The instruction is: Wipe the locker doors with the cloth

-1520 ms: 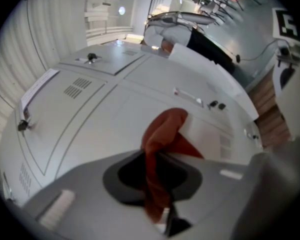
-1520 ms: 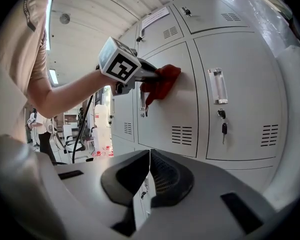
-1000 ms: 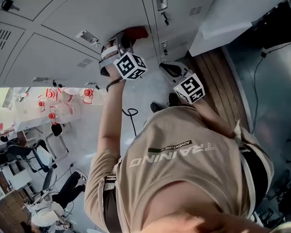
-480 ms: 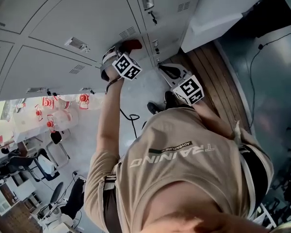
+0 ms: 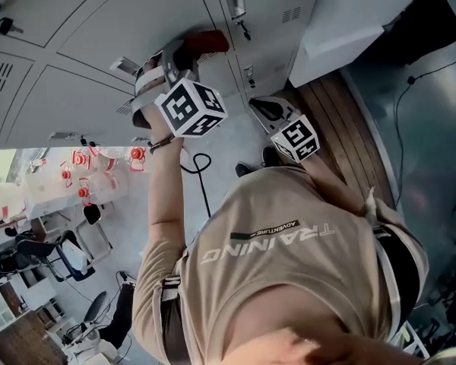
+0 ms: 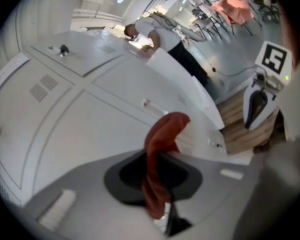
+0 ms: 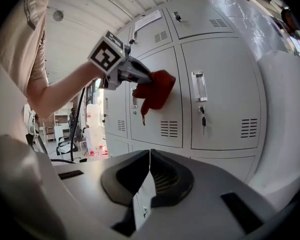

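- Across the head view from 9 to 1 o'clock: bank of grey metal lockers, all doors shut. Each door carries a louvred vent and a plate handle.
- At 6 o'clock in the same view: the person's torso in a beige T-shirt, with the bare left forearm reaching up toward 11 o'clock.
- At 2 o'clock: wooden floor strip, running along the foot of the lockers.
- At 11 o'clock: left gripper, marker cube turned to the camera. In the left gripper view its jaws are clamped tight on the red cloth, which comes up from between them. The right gripper view shows its tip at the face of a locker door.
- At 1 o'clock, near centre: right gripper, held apart from the doors. In the right gripper view its jaws meet at the tips with nothing between them.
- Red cloth, bunched, sticking out past the left jaw tips and lying against the middle door. It sits at 11 o'clock from that door's vent and just beside its handle. It also shows in the head view and the left gripper view.
- Key, hanging in the lock of the next door, at 3 o'clock from the cloth.
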`<state>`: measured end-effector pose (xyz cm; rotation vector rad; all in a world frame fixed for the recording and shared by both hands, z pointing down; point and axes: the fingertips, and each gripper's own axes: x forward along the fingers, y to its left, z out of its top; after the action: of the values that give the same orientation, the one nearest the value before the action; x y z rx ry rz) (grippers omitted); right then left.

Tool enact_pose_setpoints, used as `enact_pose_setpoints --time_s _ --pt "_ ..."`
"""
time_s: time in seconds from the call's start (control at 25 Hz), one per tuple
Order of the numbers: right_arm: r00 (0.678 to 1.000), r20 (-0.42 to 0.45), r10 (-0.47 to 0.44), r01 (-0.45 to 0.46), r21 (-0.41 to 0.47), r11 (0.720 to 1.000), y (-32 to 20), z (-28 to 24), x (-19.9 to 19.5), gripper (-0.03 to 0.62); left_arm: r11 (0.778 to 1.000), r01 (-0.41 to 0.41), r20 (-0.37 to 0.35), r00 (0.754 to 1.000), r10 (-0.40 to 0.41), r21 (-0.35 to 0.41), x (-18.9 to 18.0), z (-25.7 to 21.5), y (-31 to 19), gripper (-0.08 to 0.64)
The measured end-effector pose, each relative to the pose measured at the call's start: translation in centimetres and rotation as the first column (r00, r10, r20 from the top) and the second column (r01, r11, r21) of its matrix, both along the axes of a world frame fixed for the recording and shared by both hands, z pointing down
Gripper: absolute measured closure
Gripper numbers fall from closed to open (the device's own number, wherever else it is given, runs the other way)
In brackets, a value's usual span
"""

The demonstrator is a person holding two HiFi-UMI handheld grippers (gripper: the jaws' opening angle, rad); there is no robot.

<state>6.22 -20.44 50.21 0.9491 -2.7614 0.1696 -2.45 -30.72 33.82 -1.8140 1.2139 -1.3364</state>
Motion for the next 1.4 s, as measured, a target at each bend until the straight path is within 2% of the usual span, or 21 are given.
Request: enact_pose_setpoints --time_s 0.16,0.4,0.52,0.68,0.8,0.96,1.08,1.24,1.4 --pt "1.0 0.012 -0.008 0.008 0.023 1.0 -0.7 -0.8 -0.3 0.575 0.994 -0.023 -0.018 1.0 0.025 0.109 1.0 -7.3 0.1 0.506" --pt "1.0 0.026 -0.012 0.011 0.045 0.999 -1.6 -1.8 -0.3 0.575 0.95 -0.027 0.008 1.0 0.026 0.311 2.6 -17.3 -0.8 0.506" --pt "0.999 0.032 -0.009 0.007 0.058 0.998 -2.0 -2.5 0.1 0.575 0.932 -0.021 0.037 0.999 0.008 0.363 3.1 -20.4 -1.5 0.506" --pt "0.999 0.037 -0.001 -0.001 0.068 0.998 -2.7 -2.8 1.4 0.575 0.918 0.008 0.037 0.999 -0.025 0.395 3.5 -22.5 -3.2 0.506" --pt "0.999 0.039 0.002 -0.004 0.063 0.998 -2.9 -2.3 2.4 0.575 0.918 0.043 0.046 0.997 -0.066 0.394 3.4 -22.1 -5.0 0.506" --pt "0.999 0.043 0.005 -0.008 0.058 0.998 -3.5 -1.0 3.7 0.575 0.906 0.067 0.082 0.99 -0.111 0.418 3.4 -20.0 -5.9 0.509" --pt "0.999 0.05 0.016 -0.018 0.046 0.999 -4.6 0.0 4.5 0.575 0.903 0.066 0.089 0.989 -0.114 0.424 3.6 -18.3 -6.0 0.511" --pt "0.998 0.062 0.014 -0.015 0.024 1.0 -5.4 0.2 4.8 0.575 0.925 0.054 0.085 0.992 -0.092 0.376 3.6 -14.3 -6.1 0.511" --pt "0.999 0.041 0.001 -0.003 0.043 0.999 -6.3 -0.1 4.7 0.575 0.951 0.06 0.058 0.995 -0.081 0.302 3.6 -9.8 -6.3 0.511"
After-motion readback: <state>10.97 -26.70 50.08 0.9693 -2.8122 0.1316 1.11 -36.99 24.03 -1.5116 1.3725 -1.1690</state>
